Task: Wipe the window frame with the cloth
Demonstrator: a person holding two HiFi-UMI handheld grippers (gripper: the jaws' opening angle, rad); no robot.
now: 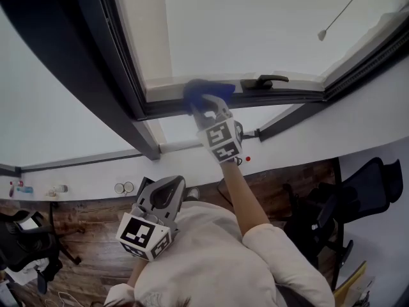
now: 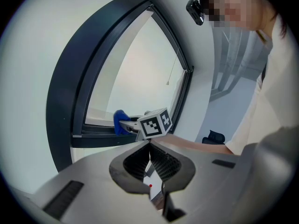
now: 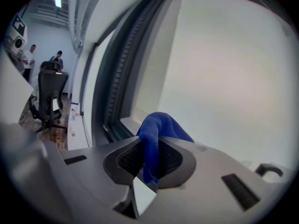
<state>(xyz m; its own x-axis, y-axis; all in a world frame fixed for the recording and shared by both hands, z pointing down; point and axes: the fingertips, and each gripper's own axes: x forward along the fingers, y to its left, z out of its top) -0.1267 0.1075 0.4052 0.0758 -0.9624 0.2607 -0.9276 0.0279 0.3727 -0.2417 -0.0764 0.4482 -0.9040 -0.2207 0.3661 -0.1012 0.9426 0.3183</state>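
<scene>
Cloth (image 1: 203, 92), blue, is being pinched in right gripper (image 1: 206, 105) jaws against window frame (image 1: 287, 98) lower rail, left of handle (image 1: 265, 80), while left gripper (image 2: 150, 144) is hanging near the person's chest, jaws together, empty.

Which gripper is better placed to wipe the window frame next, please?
Right. The right gripper holds the blue cloth up at the window frame; the left gripper is shut, empty and low near the person's chest.

Quick count: two grippers (left gripper (image 2: 150, 147), right gripper (image 1: 203, 109)), one blue cloth (image 1: 202, 92), one window handle (image 1: 266, 80), two office chairs (image 1: 365, 185) (image 1: 22, 238).
</scene>
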